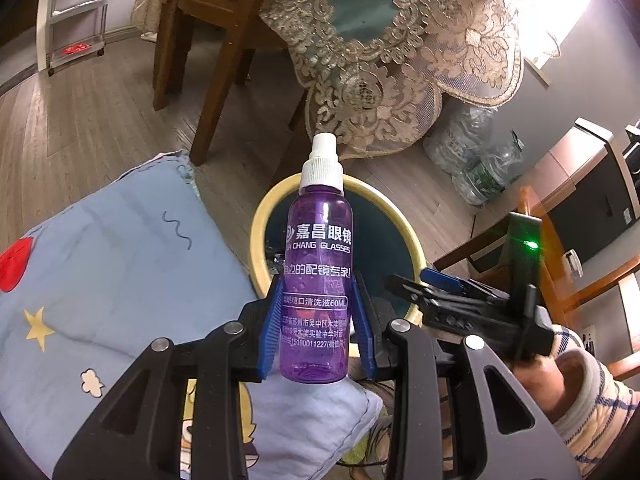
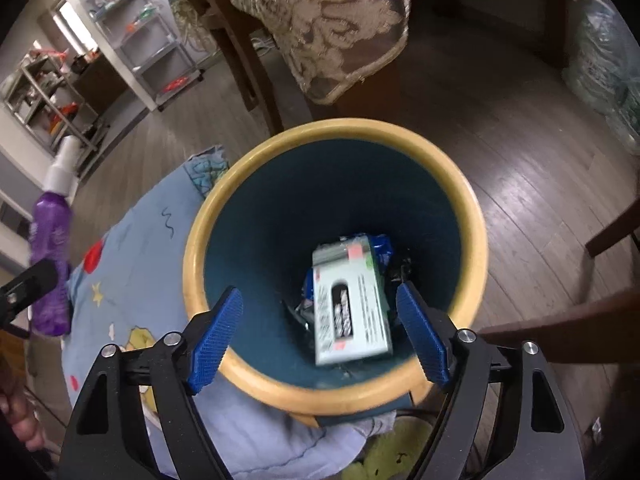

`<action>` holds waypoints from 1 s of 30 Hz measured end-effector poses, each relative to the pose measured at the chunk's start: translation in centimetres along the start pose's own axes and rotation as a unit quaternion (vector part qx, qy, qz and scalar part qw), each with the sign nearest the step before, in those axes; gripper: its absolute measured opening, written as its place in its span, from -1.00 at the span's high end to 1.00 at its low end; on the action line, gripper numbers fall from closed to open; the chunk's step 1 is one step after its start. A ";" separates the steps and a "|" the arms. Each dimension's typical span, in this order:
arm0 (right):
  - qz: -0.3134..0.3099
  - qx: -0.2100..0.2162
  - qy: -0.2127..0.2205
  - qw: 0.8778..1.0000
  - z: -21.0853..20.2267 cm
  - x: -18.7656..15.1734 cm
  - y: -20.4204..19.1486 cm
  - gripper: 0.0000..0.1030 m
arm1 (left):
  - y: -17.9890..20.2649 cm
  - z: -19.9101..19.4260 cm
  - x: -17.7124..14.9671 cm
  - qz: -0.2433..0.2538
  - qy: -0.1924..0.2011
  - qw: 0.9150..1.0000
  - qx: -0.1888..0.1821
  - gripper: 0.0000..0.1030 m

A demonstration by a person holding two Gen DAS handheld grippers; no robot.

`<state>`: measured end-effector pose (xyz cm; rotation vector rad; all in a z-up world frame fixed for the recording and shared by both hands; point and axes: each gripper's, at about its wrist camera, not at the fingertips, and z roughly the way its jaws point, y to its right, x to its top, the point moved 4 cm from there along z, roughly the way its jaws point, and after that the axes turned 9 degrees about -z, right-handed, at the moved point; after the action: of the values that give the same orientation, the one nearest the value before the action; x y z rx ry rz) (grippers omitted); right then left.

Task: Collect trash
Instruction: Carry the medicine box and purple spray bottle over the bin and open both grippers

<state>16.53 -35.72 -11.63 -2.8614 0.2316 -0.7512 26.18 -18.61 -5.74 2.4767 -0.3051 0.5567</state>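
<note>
My left gripper (image 1: pixel 318 322) is shut on a purple spray bottle (image 1: pixel 320 264) with a white cap, held upright in front of the bin (image 1: pixel 259 216). The bin is dark blue inside with a yellow rim (image 2: pixel 192 248). My right gripper (image 2: pixel 320 332) hangs open right over the bin's mouth, nothing between its blue pads (image 2: pixel 214 336). Inside the bin lies a white and green box (image 2: pixel 350 304) on top of blue wrappers (image 2: pixel 380 250). The purple bottle (image 2: pixel 50 264) also shows at the left edge of the right wrist view. The right gripper (image 1: pixel 452 296) appears at the right in the left wrist view.
A light blue cartoon-print cushion (image 1: pixel 112 272) lies left of the bin. A table with a lace cloth (image 1: pixel 380 64) and a wooden chair (image 1: pixel 216 52) stand behind. Plastic bottles in a bag (image 1: pixel 472 160) sit on the wooden floor. A metal shelf rack (image 2: pixel 148 40) stands far left.
</note>
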 end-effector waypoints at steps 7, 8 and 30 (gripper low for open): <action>0.027 -0.036 -0.013 0.999 -2.0 -3.4 1.0 -0.66 | 1.4 3.0 0.5 0.007 -0.015 1.000 0.000 0.38; 0.028 -0.042 -0.005 0.999 -2.4 -3.5 1.2 -0.66 | 1.6 3.5 0.5 0.007 -0.017 1.000 0.000 0.38; 0.031 -0.093 0.134 0.986 -10.1 -2.5 2.5 -0.72 | 2.9 10.5 -0.4 0.009 -0.057 0.998 -0.005 -0.24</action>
<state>9.05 -38.93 -4.69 -2.8983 0.4480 -1.1600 28.22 -27.06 -12.37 2.5025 -0.3756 0.4208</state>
